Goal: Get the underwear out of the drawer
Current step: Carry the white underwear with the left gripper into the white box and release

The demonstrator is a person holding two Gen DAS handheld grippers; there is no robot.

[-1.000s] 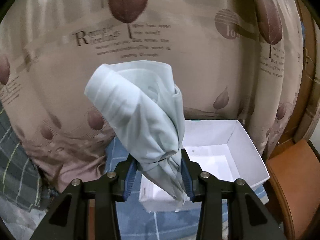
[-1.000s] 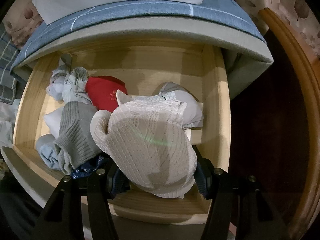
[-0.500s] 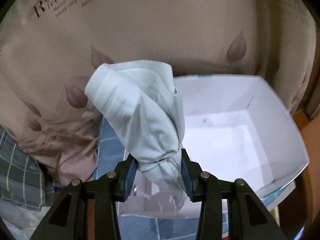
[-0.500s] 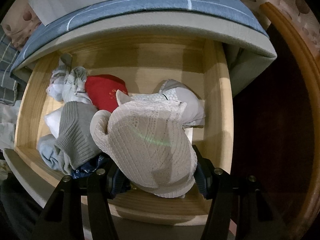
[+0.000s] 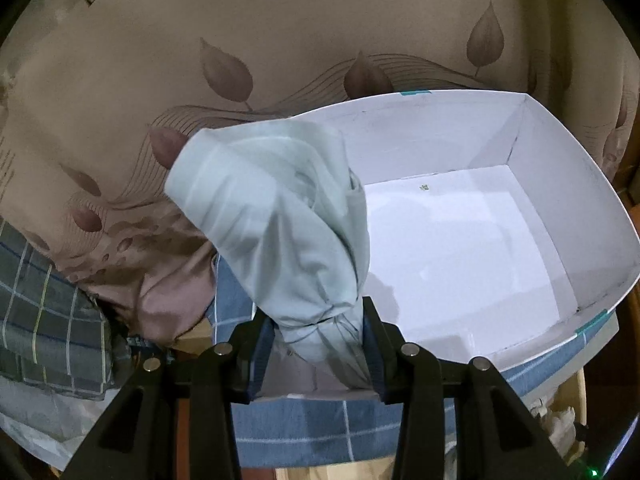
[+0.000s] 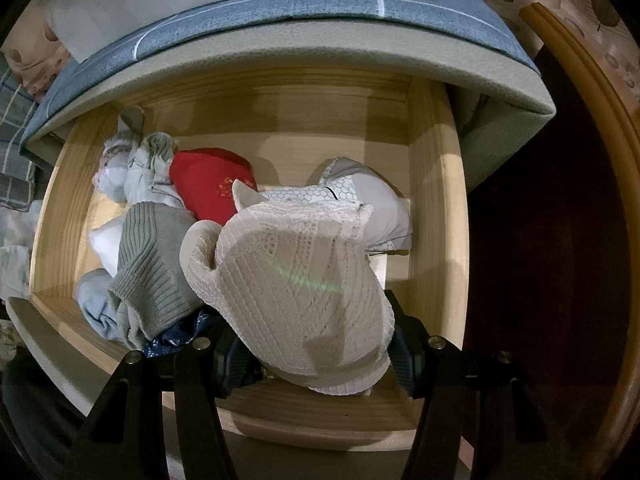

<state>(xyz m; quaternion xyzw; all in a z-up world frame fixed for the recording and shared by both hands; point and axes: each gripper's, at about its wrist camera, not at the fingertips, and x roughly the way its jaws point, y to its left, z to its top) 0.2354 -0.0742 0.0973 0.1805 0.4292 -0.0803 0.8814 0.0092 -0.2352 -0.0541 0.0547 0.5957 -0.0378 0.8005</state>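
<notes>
Pinching a bunched pale blue piece of underwear point(image 5: 280, 216) between its pads, the left gripper point(image 5: 318, 338) is hanging over the near left corner of an open white shoe box point(image 5: 560, 184), and the cloth is rising up in front of the lens and blocking that corner of the box from view. Over on the other side, the right gripper point(image 6: 312, 354) is clamping a cream lace piece of underwear point(image 6: 292, 284) just above the front of the wooden drawer point(image 6: 438, 216), and that lace bundle is hiding the middle of the drawer behind it. Spilling around it inside the drawer are a grey ribbed garment point(image 6: 154, 264), a red garment point(image 6: 212, 184), a white and grey patterned garment point(image 6: 360, 196) toward the right wall, and pale rolled pieces crowding the left side. The box is sitting on a blue checked sheet point(image 5: 304, 432), with a beige leaf-print curtain point(image 5: 240, 60) hanging behind it and grey plaid fabric point(image 5: 52, 304) lying to the left. The left wrist view is giving the bare white inside of the box; the right wrist view is offering only its printed outer side, while showing the drawer sitting pulled out beneath the mattress edge point(image 6: 320, 64) and a curved wooden rail point(image 6: 580, 128) off to the right.
</notes>
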